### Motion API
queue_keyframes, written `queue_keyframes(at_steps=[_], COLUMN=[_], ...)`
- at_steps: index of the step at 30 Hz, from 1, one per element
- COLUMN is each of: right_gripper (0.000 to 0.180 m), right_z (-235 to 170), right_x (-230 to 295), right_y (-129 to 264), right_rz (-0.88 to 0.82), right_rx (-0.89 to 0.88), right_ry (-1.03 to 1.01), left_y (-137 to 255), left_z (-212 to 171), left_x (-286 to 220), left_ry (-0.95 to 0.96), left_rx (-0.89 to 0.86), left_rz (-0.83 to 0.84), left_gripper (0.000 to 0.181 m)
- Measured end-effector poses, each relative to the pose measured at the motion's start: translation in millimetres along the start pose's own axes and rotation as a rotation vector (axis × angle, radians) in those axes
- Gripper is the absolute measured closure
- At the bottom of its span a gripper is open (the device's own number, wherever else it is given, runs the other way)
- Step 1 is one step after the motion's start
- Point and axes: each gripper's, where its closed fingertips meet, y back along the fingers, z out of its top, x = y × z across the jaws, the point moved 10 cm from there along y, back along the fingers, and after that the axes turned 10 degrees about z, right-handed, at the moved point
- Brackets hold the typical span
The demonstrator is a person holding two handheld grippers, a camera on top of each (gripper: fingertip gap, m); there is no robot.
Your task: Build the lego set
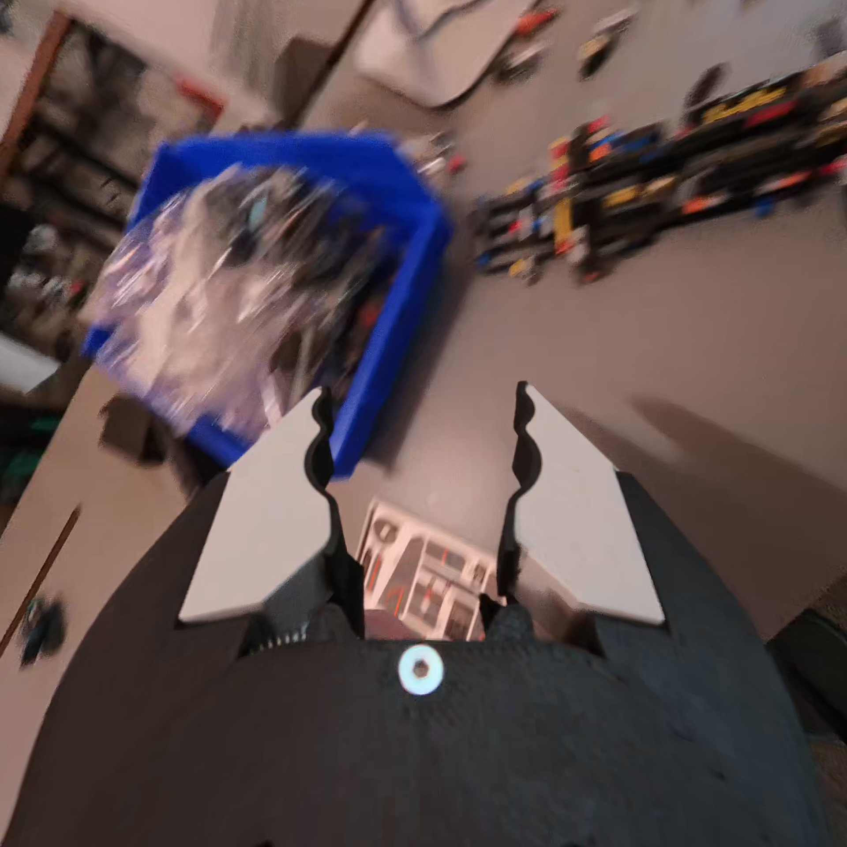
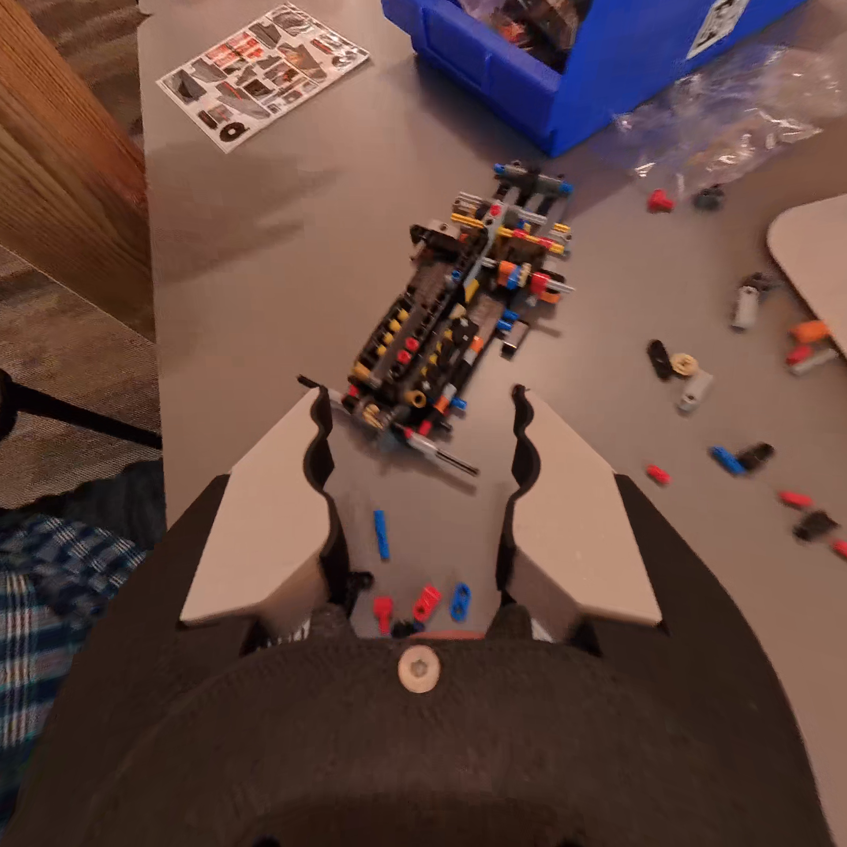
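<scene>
With both your left gripper point(image 1: 424, 398) and right gripper point(image 2: 421, 398) spread empty, steady the mid-frame lego chassis point(image 2: 463, 311) before pinching the blue pin point(image 2: 381, 534).

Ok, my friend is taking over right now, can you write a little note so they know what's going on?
Left tool: open, empty, above the table near the blue bin of bagged pieces.
Right tool: open, empty, just short of the near end of the half-built lego model.
Loose pieces: a blue pin between the right tool's fingers, more scattered to the right.
Sticker sheet: flat at the far left.
Done: long chassis partly built.
Left: add the remaining pieces.
</scene>
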Motion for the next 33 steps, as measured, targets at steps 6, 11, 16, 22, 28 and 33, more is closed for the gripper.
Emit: queue_keyframes(at_steps=[6,11,16,22,28,33], right_gripper=[0.095,0.111,0.119,0.120,0.125,0.125], right_z=[4,-2,-2,-11,-31,-37], right_x=[10,7,1,-6,-23,-29], right_y=[-34,-50,-49,-30,1,13], right_rz=[-0.039,-0.067,-0.061,0.020,0.112,0.180], right_rx=[0.066,0.115,0.123,0.151,0.204,0.240], right_ry=[-0.022,-0.029,-0.016,0.060,0.161,0.209], left_y=[-80,-122,-136,-125,-101,-91], left_z=[41,46,43,44,46,52], left_x=[-48,-67,-82,-98,-130,-148], left_ry=[-0.096,-0.042,0.062,0.109,0.199,0.247], left_rx=[-0.051,-0.068,-0.084,-0.082,-0.083,-0.090], left_rz=[-0.238,-0.415,-0.493,-0.415,-0.331,-0.304], left_gripper=[0.102,0.105,0.115,0.126,0.133,0.131])
